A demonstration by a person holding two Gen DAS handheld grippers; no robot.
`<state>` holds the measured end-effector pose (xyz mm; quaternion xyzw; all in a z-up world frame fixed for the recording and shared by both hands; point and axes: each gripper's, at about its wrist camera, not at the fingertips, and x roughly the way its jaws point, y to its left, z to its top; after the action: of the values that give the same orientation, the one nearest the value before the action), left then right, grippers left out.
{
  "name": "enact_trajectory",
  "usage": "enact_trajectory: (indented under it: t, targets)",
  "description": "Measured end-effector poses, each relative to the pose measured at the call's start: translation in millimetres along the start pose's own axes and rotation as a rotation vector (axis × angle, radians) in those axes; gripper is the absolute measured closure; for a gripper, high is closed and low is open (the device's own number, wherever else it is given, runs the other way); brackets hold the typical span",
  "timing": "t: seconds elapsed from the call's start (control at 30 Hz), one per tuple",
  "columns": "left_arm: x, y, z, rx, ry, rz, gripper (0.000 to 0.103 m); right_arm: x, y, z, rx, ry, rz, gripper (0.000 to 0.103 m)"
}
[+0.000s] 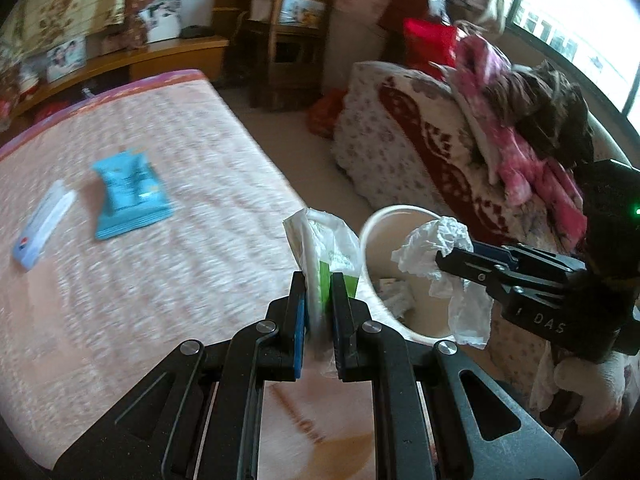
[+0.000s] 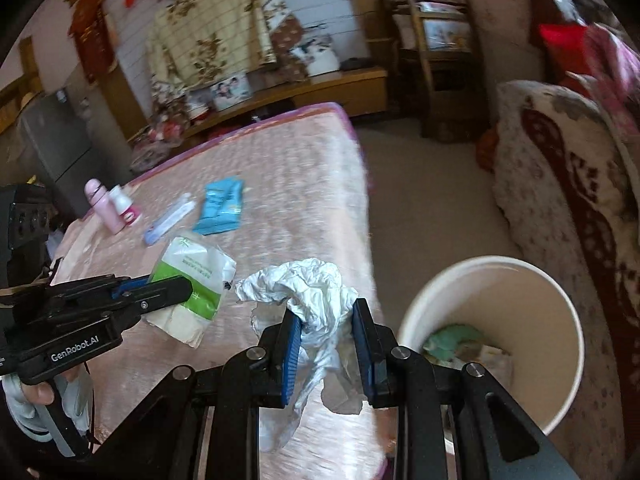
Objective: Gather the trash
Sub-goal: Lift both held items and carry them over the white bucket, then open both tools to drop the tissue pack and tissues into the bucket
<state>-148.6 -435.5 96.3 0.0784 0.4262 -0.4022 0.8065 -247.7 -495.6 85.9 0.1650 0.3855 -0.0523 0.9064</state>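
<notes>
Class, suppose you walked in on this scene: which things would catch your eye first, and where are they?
Both grippers hold trash: the left gripper pinches a green-and-white tissue pack, the right gripper a crumpled white plastic wrapper. The white bin stands beside the pink bed, where a blue packet lies.

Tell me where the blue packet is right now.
The blue packet lies flat on the pink bed cover, upper left in both wrist views, beside the white tube and beyond both claws.
</notes>
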Motion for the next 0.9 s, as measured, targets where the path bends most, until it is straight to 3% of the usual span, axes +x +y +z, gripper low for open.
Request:
enact_trajectory:
  t: [0.33, 0.8, 0.87, 0.9]
  targets:
    - [52, -59, 19, 0.060, 0.049, -0.070, 0.094, -12, -67, -17, 0.100, 0.001, -0.081, 0.079]
    - [112, -92, 22, 0.025, 0.126, -0.178, 0.092, -10, -137, -32, 0.250, 0.008, -0.177, 0.079]
    - [121, -94, 22, 0.021, 0.146, -0.183, 0.084, -6, -144, -32, 0.258, 0.018, -0.192, 0.070]
    - [124, -94, 21, 0.020, 0.153, -0.189, 0.070, -5, -146, -33, 0.261, 0.022, -0.208, 0.057]
